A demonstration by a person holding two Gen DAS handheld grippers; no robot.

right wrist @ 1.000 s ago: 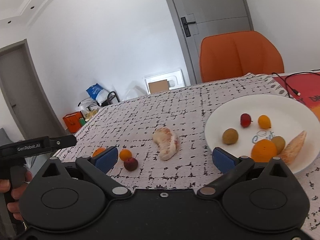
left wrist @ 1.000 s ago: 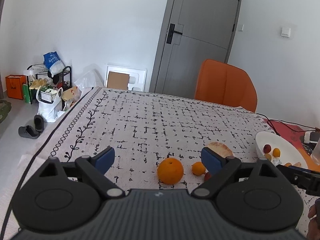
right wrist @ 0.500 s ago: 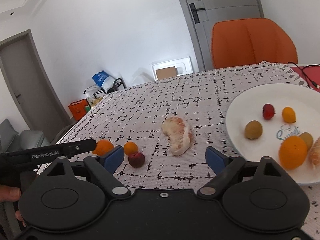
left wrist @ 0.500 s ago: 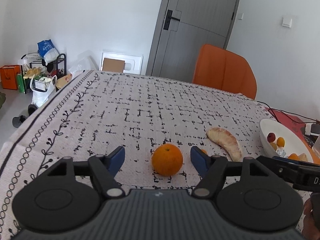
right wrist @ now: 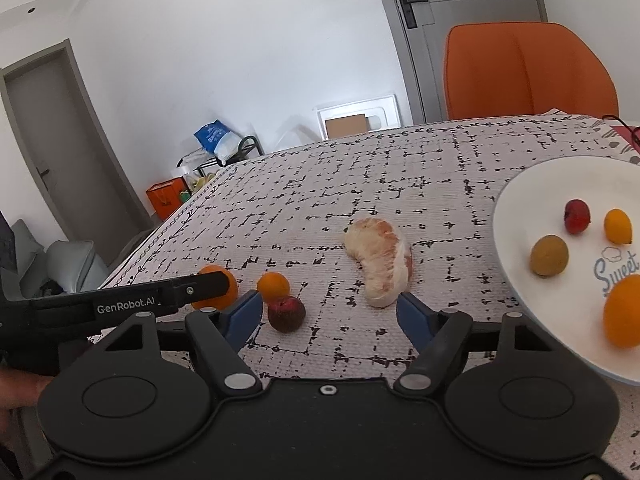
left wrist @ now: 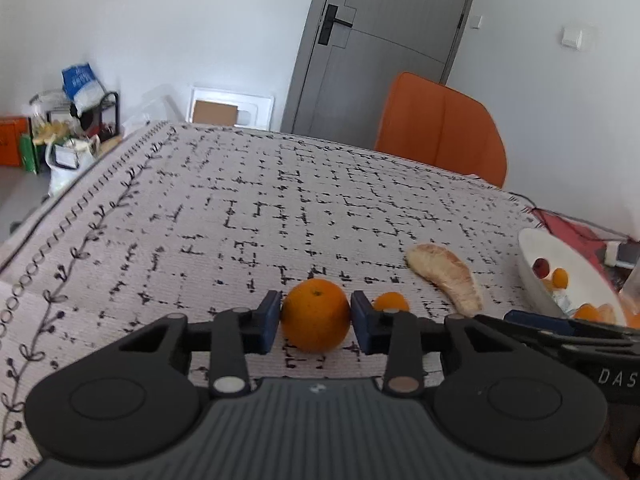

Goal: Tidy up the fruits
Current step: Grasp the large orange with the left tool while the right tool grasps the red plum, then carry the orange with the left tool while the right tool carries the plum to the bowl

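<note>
Between the left tongs: orange.

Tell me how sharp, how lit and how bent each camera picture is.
Left wrist view: even daylight, no glare; the door bows from fisheye; the orange casts a soft shadow on the tablecloth. Right wrist view: sharp centre, the plate stretched at the edge; dark corners.

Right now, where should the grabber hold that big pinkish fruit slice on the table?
Grip the pomelo wedge across its narrow width near the middle, coming from its near end. It lies flat, long and curved, pointing away, so the right gripper, jaws closing, can straddle it.
</note>
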